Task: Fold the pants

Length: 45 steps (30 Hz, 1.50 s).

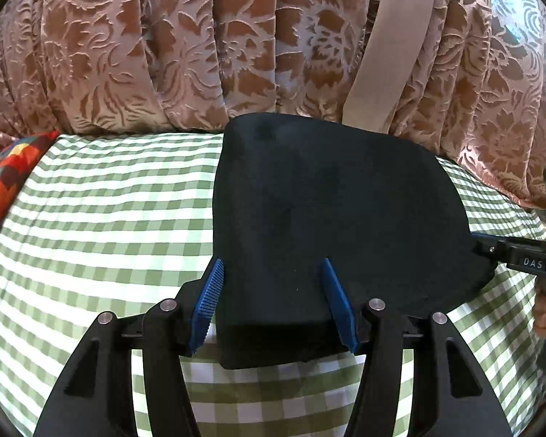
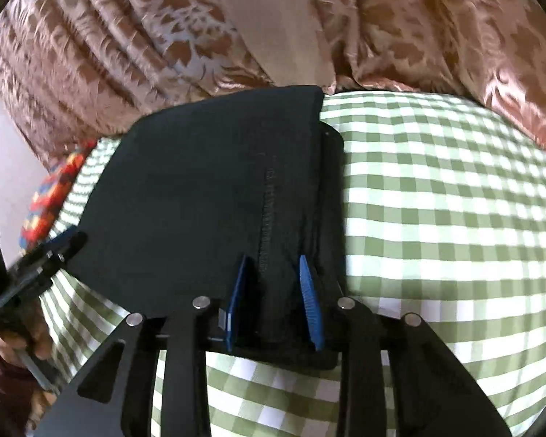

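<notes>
Currently the folded black pants [image 1: 331, 218] lie on the green-and-white checked cloth [image 1: 102, 218], their far edge close to the brown patterned curtain [image 1: 163, 36] that closes off the back of the surface. At far left in the left wrist view, a multicoloured fabric [image 1: 7, 171] borders the cloth; between it and the left edge of the pants the checked cloth is bare and offers open room. The left gripper [image 1: 273, 273] stands at the near left corner of the pants with its blue fingers [image 1: 209, 302] set wide: one lies just outside the left edge, the other rests over the garment, and neither pad presses the fabric. The near edge of the pants is a thick fold that ends between the finger bases, with bare cloth below it. Further right, the right gripper [image 2: 273, 273] straddles the near right part of the pants, beside a stitched seam [image 2: 264, 218]. Its fingers [image 2: 311, 302] are set narrow with a raised fold of fabric between them; whether the pads actually clamp that fold cannot be told. The right edge of the pants runs straight toward the curtain, and beyond it the cloth is bare across to the right margin of the right wrist view.
</notes>
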Available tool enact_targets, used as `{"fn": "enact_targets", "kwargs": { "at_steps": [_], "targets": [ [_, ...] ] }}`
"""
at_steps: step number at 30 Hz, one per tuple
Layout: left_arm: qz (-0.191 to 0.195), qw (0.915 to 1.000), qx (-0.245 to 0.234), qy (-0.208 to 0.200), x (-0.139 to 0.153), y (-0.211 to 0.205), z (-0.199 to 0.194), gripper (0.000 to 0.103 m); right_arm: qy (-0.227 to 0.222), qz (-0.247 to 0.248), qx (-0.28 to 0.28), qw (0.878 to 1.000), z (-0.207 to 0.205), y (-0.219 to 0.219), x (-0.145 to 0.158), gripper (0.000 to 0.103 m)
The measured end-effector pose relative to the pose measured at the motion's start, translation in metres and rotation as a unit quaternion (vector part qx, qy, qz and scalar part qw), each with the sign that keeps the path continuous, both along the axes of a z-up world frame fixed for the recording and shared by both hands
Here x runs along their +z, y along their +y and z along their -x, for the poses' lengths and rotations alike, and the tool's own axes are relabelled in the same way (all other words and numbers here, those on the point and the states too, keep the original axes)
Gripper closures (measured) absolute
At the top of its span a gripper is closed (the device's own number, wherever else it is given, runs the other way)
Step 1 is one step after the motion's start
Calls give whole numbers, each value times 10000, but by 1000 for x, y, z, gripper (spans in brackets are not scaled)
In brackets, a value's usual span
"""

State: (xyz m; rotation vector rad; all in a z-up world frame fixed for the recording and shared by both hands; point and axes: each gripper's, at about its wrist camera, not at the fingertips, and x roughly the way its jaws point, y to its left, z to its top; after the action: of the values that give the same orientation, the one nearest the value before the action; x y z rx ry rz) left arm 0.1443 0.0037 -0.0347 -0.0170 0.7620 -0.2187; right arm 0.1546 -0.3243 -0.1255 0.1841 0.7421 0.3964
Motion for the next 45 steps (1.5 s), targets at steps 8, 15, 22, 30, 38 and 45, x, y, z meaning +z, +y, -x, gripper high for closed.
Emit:
{"fn": "enact_targets", "kwargs": {
  "at_steps": [8, 15, 22, 30, 38, 45],
  "targets": [
    [-25, 10000, -16, -38, -2, -1, 2, 48, -124, -96, -74, 9999, 5, 0, 1, 75],
    [-35, 10000, 17, -32, -2, -2, 2, 48, -87, -160, -185, 9997, 8, -1, 1, 75],
    [30, 9999, 116, 22, -1, 1, -1, 46, -8, -109, -330, 9994, 7, 2, 4, 74],
    [-85, 9997, 221, -82, 10, 1, 13, 46, -12, -105, -522, 9986, 22, 5, 23, 55],
    [-332, 9989, 326, 68, 1, 5, 30, 37, 296, -36, -665, 9973, 26, 2, 8, 44],
    [10, 9990, 441, -33, 18, 8, 44, 35, -176, 31, -825, 9964, 69, 4, 30, 39]
  ]
}}
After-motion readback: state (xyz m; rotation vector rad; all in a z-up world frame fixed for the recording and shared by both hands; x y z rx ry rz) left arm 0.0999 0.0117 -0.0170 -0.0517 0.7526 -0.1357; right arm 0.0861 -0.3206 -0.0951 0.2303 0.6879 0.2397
